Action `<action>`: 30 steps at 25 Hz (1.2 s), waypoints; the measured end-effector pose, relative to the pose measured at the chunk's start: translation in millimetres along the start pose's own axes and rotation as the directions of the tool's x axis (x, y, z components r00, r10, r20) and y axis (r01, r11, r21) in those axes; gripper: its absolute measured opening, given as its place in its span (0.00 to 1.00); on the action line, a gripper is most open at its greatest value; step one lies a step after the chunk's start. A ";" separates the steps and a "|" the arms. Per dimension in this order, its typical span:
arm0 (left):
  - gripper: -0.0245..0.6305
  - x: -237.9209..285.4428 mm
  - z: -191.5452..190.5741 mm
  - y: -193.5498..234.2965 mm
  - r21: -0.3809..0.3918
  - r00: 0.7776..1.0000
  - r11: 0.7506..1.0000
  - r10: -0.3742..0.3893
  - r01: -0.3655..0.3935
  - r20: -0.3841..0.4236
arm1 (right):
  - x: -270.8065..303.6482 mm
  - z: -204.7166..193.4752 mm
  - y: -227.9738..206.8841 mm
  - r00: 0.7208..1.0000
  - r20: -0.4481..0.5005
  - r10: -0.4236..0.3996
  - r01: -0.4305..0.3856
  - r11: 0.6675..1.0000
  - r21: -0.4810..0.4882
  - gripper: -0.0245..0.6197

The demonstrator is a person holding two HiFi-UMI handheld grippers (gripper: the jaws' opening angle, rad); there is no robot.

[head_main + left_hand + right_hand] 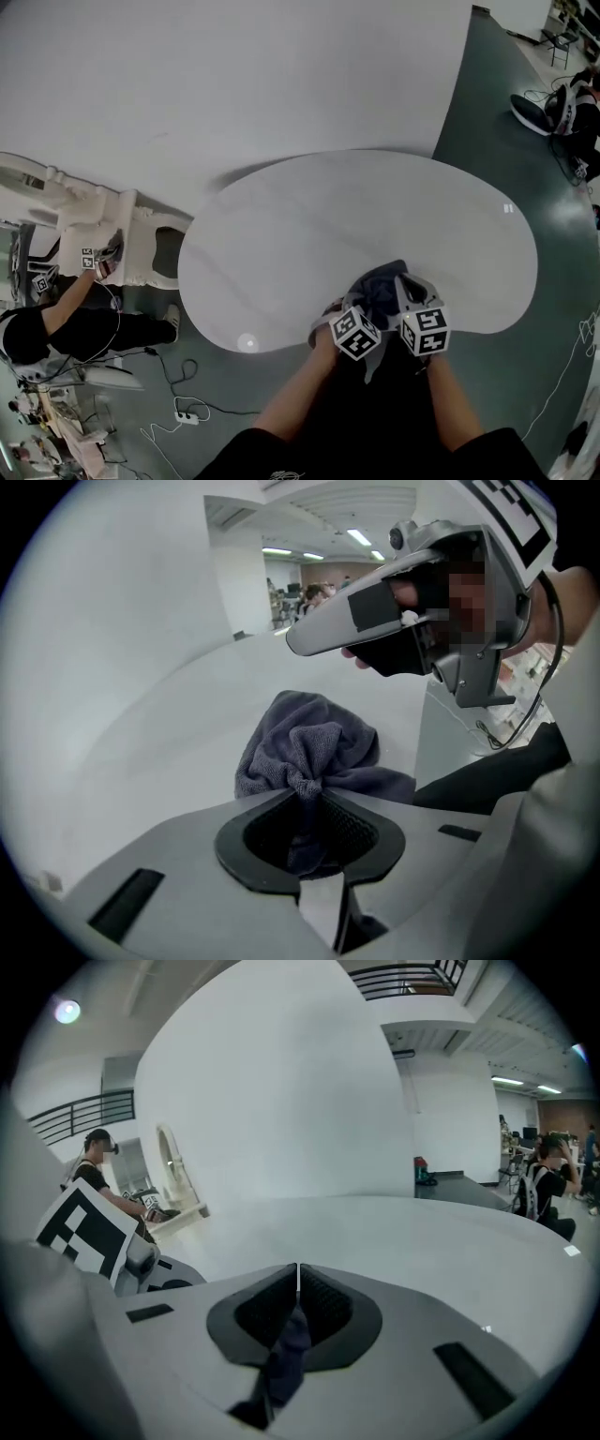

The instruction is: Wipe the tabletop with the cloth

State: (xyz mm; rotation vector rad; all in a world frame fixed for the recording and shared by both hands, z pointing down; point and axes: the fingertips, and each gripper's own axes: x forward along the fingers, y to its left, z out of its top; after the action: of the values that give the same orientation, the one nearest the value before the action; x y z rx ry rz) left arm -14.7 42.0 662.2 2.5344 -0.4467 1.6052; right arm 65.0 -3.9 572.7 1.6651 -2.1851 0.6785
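1. Clamping my left claw [305,797] on the cloth [309,738], I am pinching a gathered bunch of the dark grey terry between the ribbed pads. The rest of it is billowing out just beyond the tips onto the tabletop [141,752].
2. I am squeezing my right claw [297,1283] almost flat. Its pads are meeting at the tips, and a thin dark fold of the same cloth is hanging down between them.
3. I am holding both claws side by side in the head view, their marker cubes almost touching. Both are pointing away from me, with the cloth bunched up between and ahead of them.
4. The cloth is lying on the white, rounded tabletop close to its near edge, about midway along that edge and right in front of my forearms.
5. A small pale tag [507,208] is sitting on the tabletop near its far right edge, well apart from the cloth.
6. A white backdrop [234,84] is running under and behind the table.
7. Off the table's left edge, another person [56,328] is reaching toward a white carved piece of furniture [103,220].
8. A power strip [187,412] is lying with its cables on the dark floor near that person.
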 end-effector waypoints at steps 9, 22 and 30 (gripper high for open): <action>0.14 -51.9 -114.5 50.2 -0.233 0.993 0.965 0.114 -0.119 -0.033 | 47.0 10.1 111.1 0.984 -0.048 0.171 -0.175 0.978 -0.115 0.06; 0.14 -106.5 -257.5 131.8 -0.493 0.951 0.814 0.278 -0.307 -0.133 | 107.7 13.5 287.6 0.878 -0.169 0.448 -0.479 0.811 -0.335 0.06; 0.14 -146.7 -350.9 175.0 -0.552 0.918 0.735 0.345 -0.393 -0.194 | 122.6 13.6 359.0 0.853 -0.191 0.485 -0.521 0.771 -0.367 0.06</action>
State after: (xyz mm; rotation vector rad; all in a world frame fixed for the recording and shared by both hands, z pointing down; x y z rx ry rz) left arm -429.9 -10.5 672.0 1.9786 -1.2860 1.3660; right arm -313.1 -34.8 559.2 0.8231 -2.5100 0.3584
